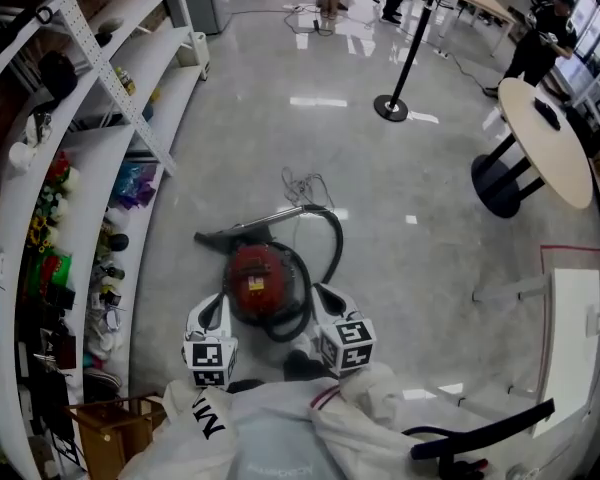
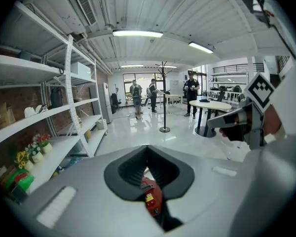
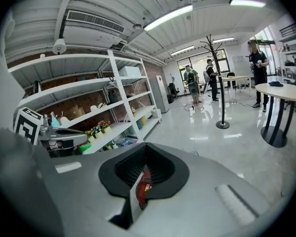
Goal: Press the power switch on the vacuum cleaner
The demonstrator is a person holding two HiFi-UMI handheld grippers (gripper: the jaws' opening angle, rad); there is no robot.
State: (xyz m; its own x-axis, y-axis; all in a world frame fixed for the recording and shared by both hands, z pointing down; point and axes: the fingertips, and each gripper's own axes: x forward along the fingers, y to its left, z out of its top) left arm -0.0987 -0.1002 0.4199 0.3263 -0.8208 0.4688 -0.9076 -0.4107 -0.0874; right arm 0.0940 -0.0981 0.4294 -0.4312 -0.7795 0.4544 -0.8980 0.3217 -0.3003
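- Left gripper (image 2: 149,180): jaws drawn together, only a thin slit between them; nothing held; a sliver of red shows through the slit
- Right gripper (image 3: 140,180): the same, jaws closed to a narrow gap and empty; red casing shows beyond them
- Vacuum cleaner (image 1: 259,277): a red canister lying on the floor (image 1: 400,218) between the two grippers, close to the person's feet; its black hose (image 1: 325,243) loops round the right side and back to the front
- Handling, as a judgement: the shell looks like hard, stiff plastic, heavy enough to stay put under a push, though it may roll if it has wheels; the hose is flexible and best left alone; a switch needs pressing, not gripping, so closed jaw tips coming straight down on top suit it; the switch itself is too small to pick out here
- Pose: both grippers are held low, flanking the canister, tips aimed forward and down; white sleeves (image 1: 280,428) show beneath them; shelves (image 1: 90,168) stand to the left
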